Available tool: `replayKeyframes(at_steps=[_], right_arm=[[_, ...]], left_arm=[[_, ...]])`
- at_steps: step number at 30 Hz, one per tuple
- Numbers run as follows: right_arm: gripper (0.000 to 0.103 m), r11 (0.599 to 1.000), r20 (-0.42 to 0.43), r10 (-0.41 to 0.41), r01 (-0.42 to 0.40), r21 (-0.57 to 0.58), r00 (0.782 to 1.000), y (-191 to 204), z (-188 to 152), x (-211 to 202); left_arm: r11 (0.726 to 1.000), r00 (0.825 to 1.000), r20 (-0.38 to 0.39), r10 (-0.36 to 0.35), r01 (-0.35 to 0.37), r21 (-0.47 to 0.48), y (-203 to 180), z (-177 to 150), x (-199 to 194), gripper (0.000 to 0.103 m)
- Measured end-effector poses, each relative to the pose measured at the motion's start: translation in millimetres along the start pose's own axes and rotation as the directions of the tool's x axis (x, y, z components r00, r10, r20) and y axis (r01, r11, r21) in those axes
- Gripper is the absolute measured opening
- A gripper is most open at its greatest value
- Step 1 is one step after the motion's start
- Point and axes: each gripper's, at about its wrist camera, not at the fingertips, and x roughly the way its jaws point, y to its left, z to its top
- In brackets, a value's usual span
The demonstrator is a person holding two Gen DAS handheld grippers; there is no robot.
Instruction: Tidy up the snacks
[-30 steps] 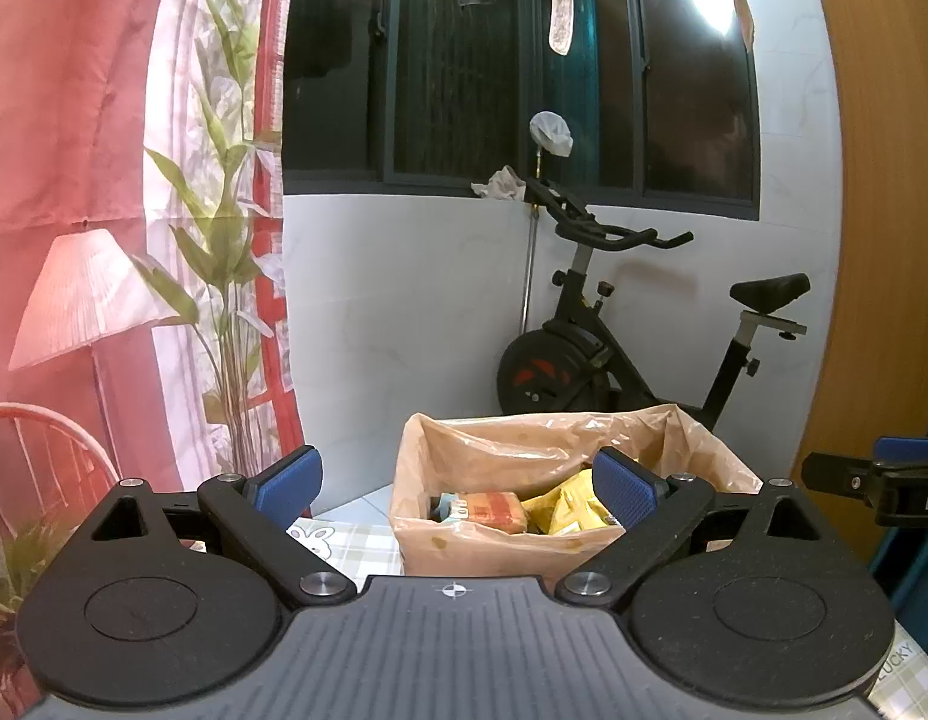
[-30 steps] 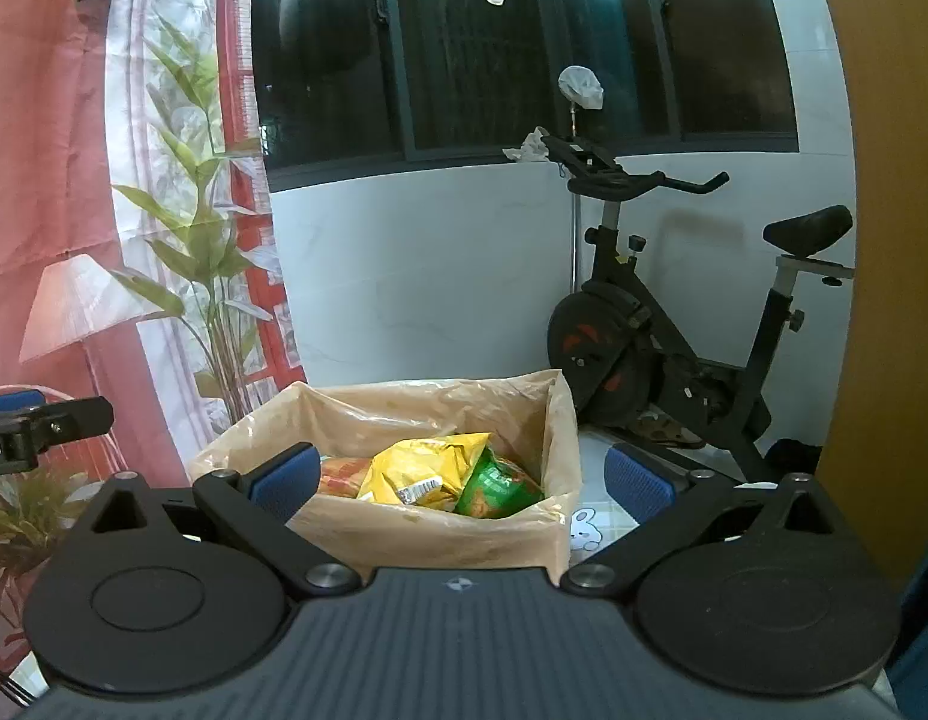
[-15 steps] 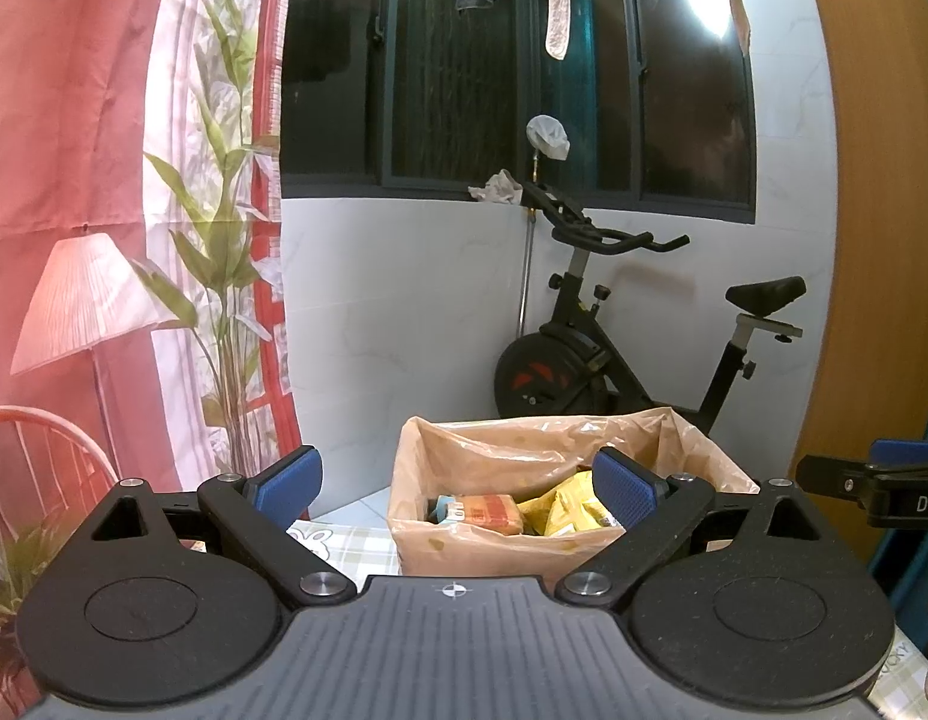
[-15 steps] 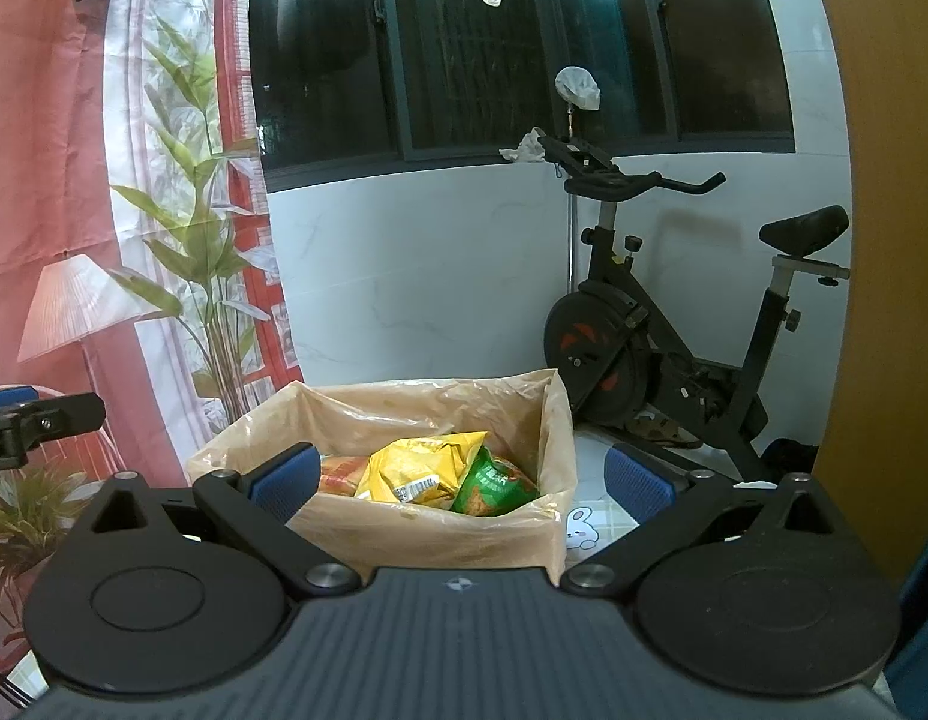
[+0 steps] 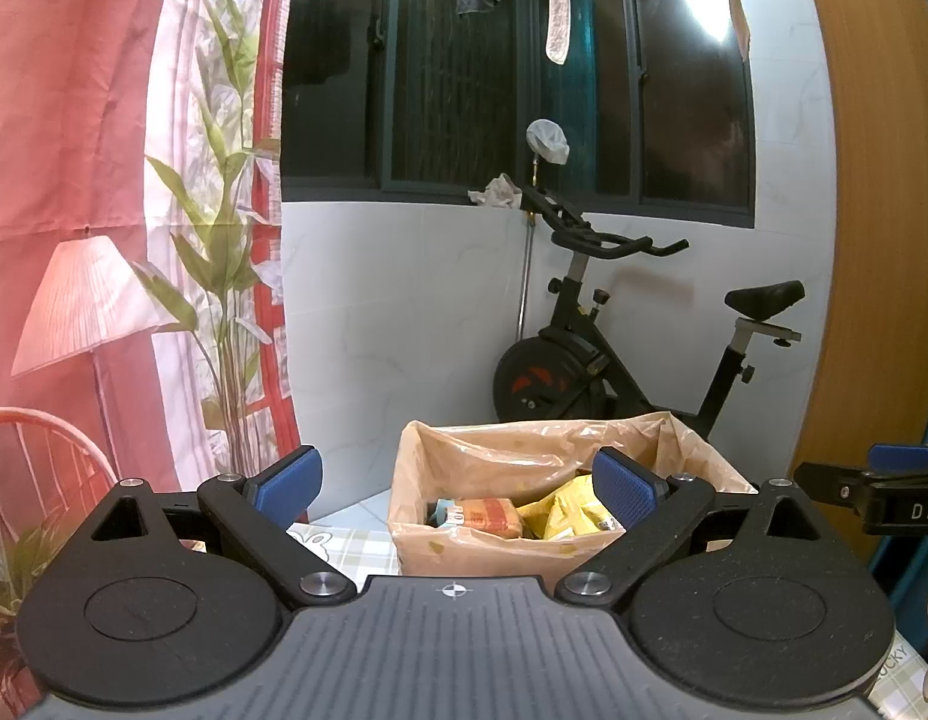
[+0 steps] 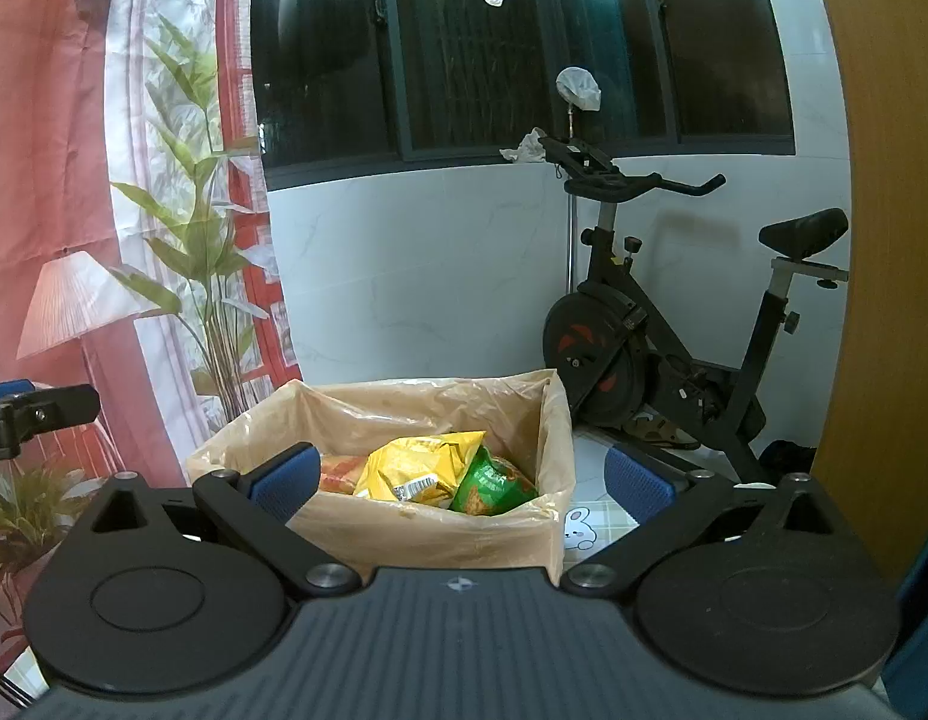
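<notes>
Left hand-held gripper (image 5: pixel 458 483) spread, empty | right hand-held gripper (image 6: pixel 461 483) spread, empty | both face box (image 6: pixel 428 531), snacks (image 6: pixel 425 468) inside, likely finished

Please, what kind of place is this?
Probably a room at home: an exercise bike by the window, a printed curtain, and a lined box of snacks on a table.

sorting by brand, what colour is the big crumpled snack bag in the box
Yellow; the snack bag shows best in the right wrist view.
</notes>
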Motion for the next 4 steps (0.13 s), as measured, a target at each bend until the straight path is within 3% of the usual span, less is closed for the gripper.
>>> replayKeyframes(at_steps=[4], right_arm=[[0.103, 1.000, -0.001, -0.001, 0.001, 0.000, 1.000, -1.4, -0.3, -0.9]], left_arm=[[1.000, 1.000, -0.004, 0.002, -0.002, -0.003, 0.0, 0.4, 0.3, 0.098]])
